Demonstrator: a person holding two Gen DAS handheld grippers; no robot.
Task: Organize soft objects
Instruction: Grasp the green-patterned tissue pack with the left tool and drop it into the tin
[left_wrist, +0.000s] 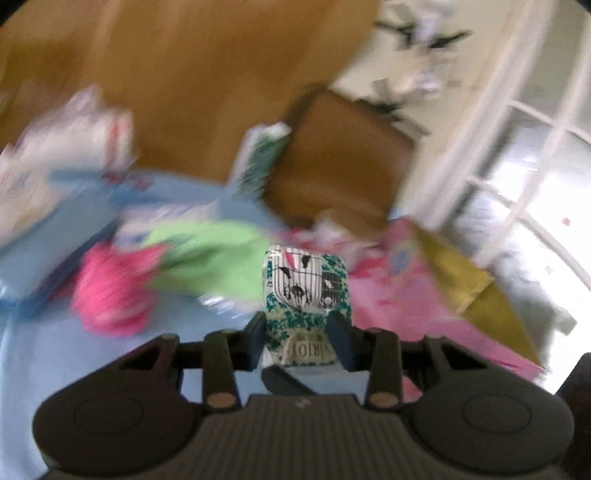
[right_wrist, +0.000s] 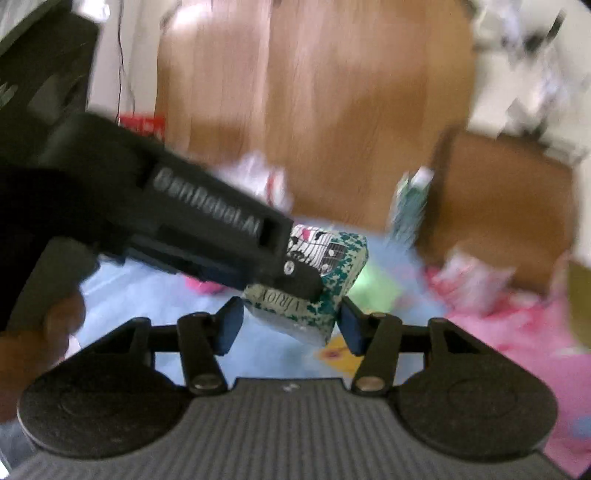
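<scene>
Green-patterned tissue pack (left_wrist: 306, 295) is clamped between the left gripper (left_wrist: 301, 328) jaws, presented between the wide-open right gripper (right_wrist: 291, 325) jaws, apparently for handover.

near left: bare blue cloth (left_wrist: 92, 354) lying open | mid left: pink bundle (left_wrist: 110, 291) and green cloth (left_wrist: 214, 258) crowding the way | far: cardboard box (left_wrist: 332, 166) blocking | centre: left gripper (right_wrist: 295, 277) and tissue pack (right_wrist: 325, 273) sitting between right gripper (right_wrist: 291, 325) fingers, closing that gap
</scene>
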